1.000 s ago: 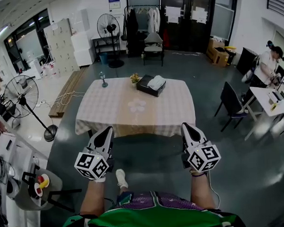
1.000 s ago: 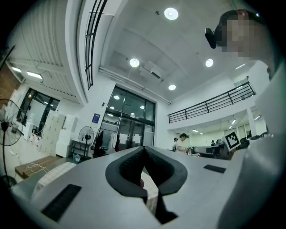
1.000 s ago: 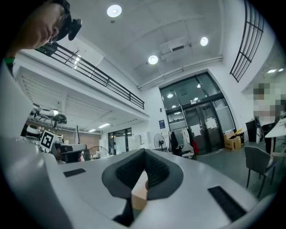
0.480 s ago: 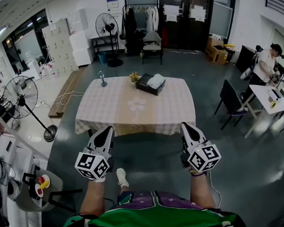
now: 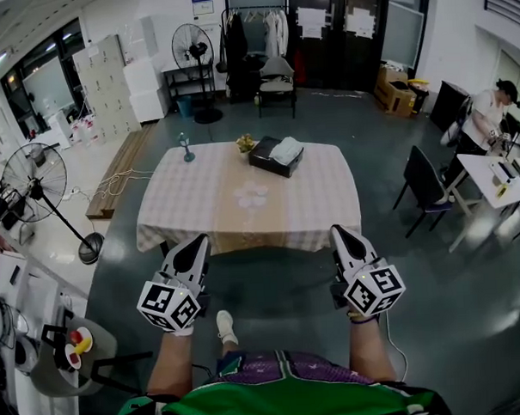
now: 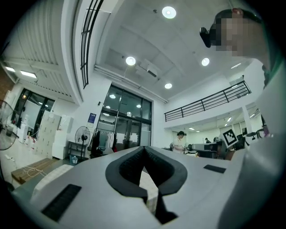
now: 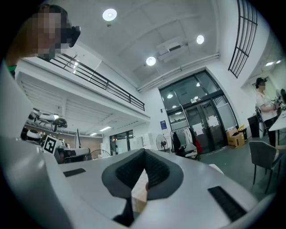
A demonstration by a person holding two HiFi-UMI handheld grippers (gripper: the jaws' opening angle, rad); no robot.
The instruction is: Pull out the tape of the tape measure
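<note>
Head view: left gripper [image 5: 196,240] and right gripper [image 5: 338,232] are held out level, side by side, well short of the table [image 5: 329,210]. Both gripper views show the jaws pressed together with nothing between them. I can't pick out the tape measure. The tabletop carries a black box [image 5: 269,155], a small bottle [image 5: 187,147] and a pale patch [image 5: 252,193] mid-cloth that's too small to identify. The step in hand looks like the approach, so the task proper hasn't started. To do it well: close in until the tape measure is clearly located, and spread the jaws before reaching, not at contact. Then pin the case with one gripper, pinch the tape's end hook with the other, and pull straight along the tape's line so it doesn't kink. Versus a second ago the table edge sits slightly nearer in frame. The grippers hold the same pose and remain closed.
</note>
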